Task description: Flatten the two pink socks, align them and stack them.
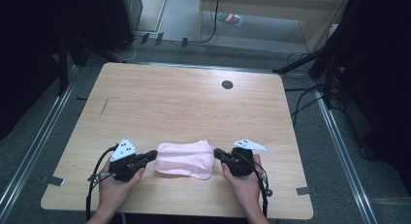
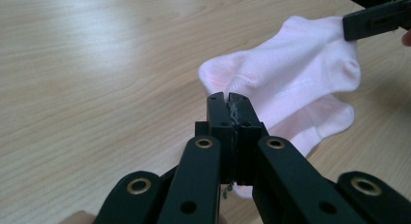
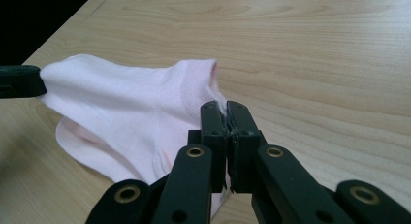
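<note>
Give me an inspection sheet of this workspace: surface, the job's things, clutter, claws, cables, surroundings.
Surface: light wooden table, a dark round hole near its far edge.
Job's things: pink sock near the front edge, stretched between the two claws; a second pink layer shows beneath it.
Clutter: nothing seen.
Claws: left claw shut on one end of the sock; right claw shut on the other end.
Cables: a black cable trails from the left claw, another from the right; more cables on the floor.
Surroundings: grey floor, dark stands, metal rails beside the table.
</note>
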### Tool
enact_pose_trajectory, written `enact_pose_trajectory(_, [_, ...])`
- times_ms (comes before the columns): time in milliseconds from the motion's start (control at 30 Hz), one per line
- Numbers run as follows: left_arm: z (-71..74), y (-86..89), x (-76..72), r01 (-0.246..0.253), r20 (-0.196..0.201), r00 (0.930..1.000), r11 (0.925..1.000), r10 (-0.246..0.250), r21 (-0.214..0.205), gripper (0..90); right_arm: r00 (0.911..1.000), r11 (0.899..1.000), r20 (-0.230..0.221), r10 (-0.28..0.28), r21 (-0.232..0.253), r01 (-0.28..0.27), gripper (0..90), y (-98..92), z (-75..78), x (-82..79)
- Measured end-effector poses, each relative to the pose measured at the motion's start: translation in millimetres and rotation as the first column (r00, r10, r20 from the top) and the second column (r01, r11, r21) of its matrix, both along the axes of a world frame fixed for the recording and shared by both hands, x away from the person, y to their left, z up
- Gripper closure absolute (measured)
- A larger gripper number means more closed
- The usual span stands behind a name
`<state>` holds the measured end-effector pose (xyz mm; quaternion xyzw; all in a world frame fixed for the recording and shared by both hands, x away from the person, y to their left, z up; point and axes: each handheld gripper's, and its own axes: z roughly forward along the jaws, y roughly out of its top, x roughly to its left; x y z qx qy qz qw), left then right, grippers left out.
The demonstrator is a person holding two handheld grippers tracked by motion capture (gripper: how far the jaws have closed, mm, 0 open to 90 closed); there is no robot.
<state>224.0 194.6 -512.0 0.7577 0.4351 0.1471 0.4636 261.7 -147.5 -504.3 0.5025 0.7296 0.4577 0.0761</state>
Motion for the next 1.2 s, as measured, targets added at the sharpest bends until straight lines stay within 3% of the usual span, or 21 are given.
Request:
enact_pose_trajectory(167, [-2.6, 1.2, -3.7, 0.009, -0.014, 0.9999, 0.9999, -0.009, 0.005, 90.0, 0.9999, 1.000, 0.006, 0.008, -0.022, -0.008, 88.1, -0.1, -2.3, -7.0])
enact_pose_trajectory(267, [-5.2, 0.3, -5.2, 0.017, -0.015, 0.9997, 0.9998, -0.017, 0.014, 90.0, 1.0000, 1.000, -0.007, 0.004, -0.011, -0.004, 88.1, -0.4, -5.1, -8.9])
enact_pose_trajectory(467, [-10.6, -3.4, -4.3, 0.049, -0.037, 0.9982, 0.9984, -0.048, 0.029, 90.0, 0.9996, 0.999, -0.027, 0.000, -0.039, -0.001, 88.1, 0.6, -13.5, -13.2])
enact_pose_trajectory(567, [-13.3, -5.3, -4.5, 0.057, -0.047, 0.9974, 0.9960, -0.054, 0.068, 90.0, 0.9995, 0.999, -0.033, 0.005, -0.041, -0.007, 88.0, -0.1, -14.3, -13.6])
enact_pose_trajectory(667, [-18.0, -6.5, -4.1, 0.071, -0.070, 0.9954, 0.9947, -0.065, 0.075, 89.9, 0.9992, 0.998, -0.040, 0.007, -0.060, -0.009, 88.1, 2.4, -18.5, -13.2])
enact_pose_trajectory(867, [-24.7, -9.2, -3.4, 0.073, -0.084, 0.9945, 0.9889, -0.063, 0.129, 89.9, 0.9990, 0.996, -0.044, 0.009, -0.093, -0.013, 88.1, 5.1, -24.8, -11.4])
enact_pose_trajectory(1000, [-24.1, -8.0, -3.8, 0.069, -0.075, 0.9955, 0.9872, -0.058, 0.144, 90.0, 0.9995, 0.993, -0.020, -0.023, -0.116, 0.020, 88.3, 1.6, -25.2, -8.0])
enact_pose_trajectory(1200, [-10.2, -1.1, -11.0, 0.030, -0.013, 0.9995, 0.9901, -0.028, 0.137, 90.0, 0.9993, 0.995, 0.023, -0.028, -0.099, 0.030, 88.4, 0.7, -16.5, -11.7])
